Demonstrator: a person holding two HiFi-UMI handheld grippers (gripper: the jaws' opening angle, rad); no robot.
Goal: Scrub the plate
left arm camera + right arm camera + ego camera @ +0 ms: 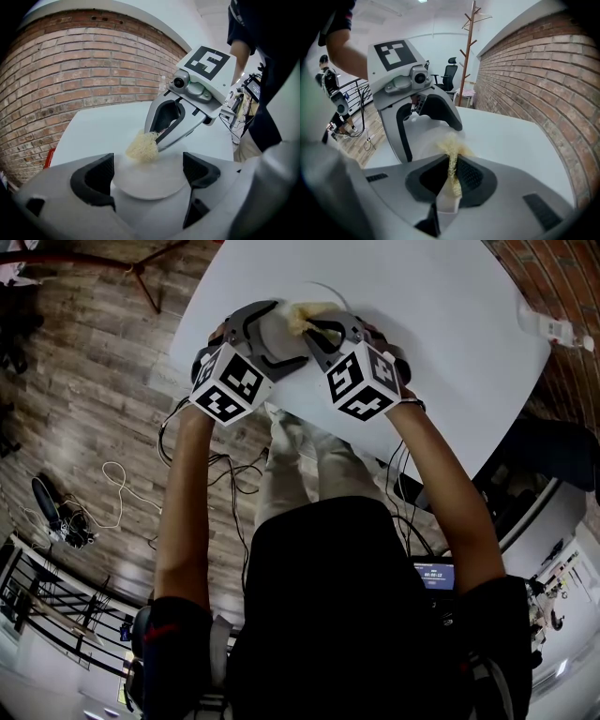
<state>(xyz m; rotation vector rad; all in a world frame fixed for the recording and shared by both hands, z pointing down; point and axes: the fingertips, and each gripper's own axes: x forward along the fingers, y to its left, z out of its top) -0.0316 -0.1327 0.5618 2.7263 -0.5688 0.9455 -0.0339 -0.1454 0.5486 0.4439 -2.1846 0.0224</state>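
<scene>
Plate [140,186] on white table [450,334], gripped by left tongs [148,171], right tongs [451,158] pinching yellow scrubber [143,147], brick wall [84,70], wood floor [84,409]

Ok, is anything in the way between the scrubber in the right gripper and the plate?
Nothing visible. The right gripper is shut on the yellow scrubber, whose tip sits at the plate's far rim; the left gripper grips the plate's sides, off that path.
</scene>
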